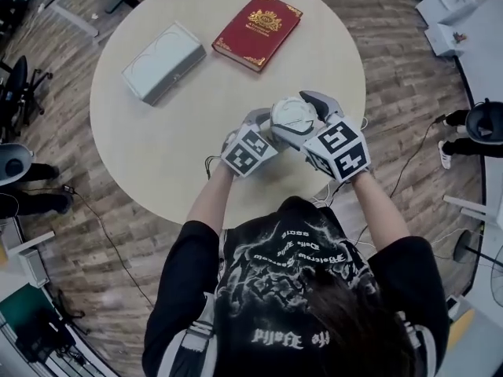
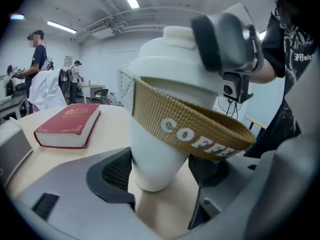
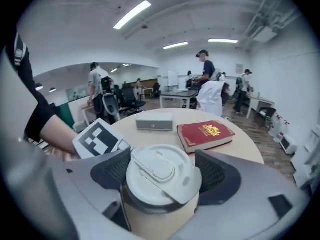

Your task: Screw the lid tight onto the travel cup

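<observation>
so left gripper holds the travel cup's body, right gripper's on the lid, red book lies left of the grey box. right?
Wrong on the book: the head view shows the red book right of the grey box, not left. The rest stands: left gripper on the travel cup body, right gripper on the lid.

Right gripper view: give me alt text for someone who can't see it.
The right gripper clamps the white lid of a travel cup from both sides. Behind it on the round table lie a red book and a grey box; people stand in the office beyond.
</observation>
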Available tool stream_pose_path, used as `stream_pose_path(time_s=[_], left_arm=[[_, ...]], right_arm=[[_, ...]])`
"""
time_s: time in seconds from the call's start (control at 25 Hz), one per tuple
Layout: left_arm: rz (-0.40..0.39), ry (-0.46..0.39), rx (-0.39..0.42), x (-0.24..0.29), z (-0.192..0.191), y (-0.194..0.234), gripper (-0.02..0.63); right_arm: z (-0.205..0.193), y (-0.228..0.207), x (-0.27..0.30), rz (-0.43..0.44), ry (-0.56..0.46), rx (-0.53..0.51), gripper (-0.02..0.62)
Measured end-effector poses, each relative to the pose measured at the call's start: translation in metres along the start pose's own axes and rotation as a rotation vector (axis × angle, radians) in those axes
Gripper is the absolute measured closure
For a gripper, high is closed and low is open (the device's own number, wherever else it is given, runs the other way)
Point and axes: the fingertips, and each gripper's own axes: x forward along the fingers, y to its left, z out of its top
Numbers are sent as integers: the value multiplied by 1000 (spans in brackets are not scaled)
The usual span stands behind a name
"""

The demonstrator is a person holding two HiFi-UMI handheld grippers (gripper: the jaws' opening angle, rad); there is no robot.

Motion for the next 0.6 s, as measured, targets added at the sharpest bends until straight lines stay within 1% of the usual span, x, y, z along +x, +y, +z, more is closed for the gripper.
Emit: stream_pose_path(time_s=[0.12, 0.44, 0.52, 0.6], left_arm=[[50, -10, -33, 0, 0, 0, 233], [159, -36, -83, 0, -3, 1, 239], [163, -40, -84, 0, -3, 0, 239], [158, -37, -80, -1, -3, -1, 240]], right_arm=[[2, -6, -3, -127, -64, 79, 187], [1, -16, -8, -396, -146, 232, 186], [1, -16, -10, -425, -149, 247, 184], [2, -13, -9, -399, -156, 215, 182]])
